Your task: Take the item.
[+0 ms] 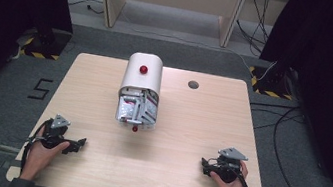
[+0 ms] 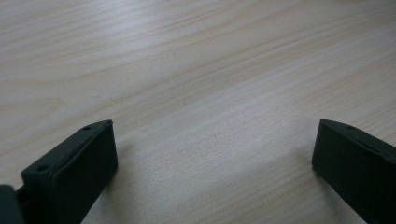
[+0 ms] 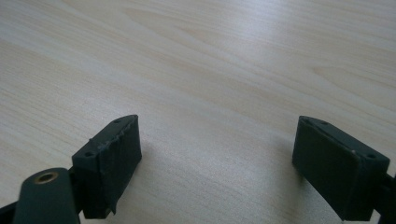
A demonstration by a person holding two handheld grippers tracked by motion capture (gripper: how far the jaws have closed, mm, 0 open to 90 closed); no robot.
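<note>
A small silver mailbox (image 1: 140, 89) with a rounded top lies on the wooden table (image 1: 189, 127), ahead of both grippers and about midway between them — well apart from each. Its open front faces the person, and its door (image 1: 136, 119) is folded down toward them, with a red knob (image 1: 134, 129) at the near edge. A second red knob (image 1: 143, 69) sits on the curved body. Inside the opening are reddish and white packets (image 1: 137, 104), packed too tightly to tell apart.

The left gripper (image 1: 76, 144) rests low on the table at the person's near left, held in the left hand (image 1: 43, 152), its jaws pointing inward toward the table's middle. In the left gripper view (image 2: 212, 158) the two black jaws stand wide apart with bare wood grain between them — nothing held.

The right gripper (image 1: 204, 166) sits at the near right in the right hand (image 1: 231, 185), pointing inward toward the left one. In the right gripper view (image 3: 217, 158) its jaws are likewise spread wide over bare tabletop, gripping nothing.

Beyond the mailbox, to the right gripper's far side, a round grey cable hole (image 1: 194, 84) marks the tabletop.
</note>
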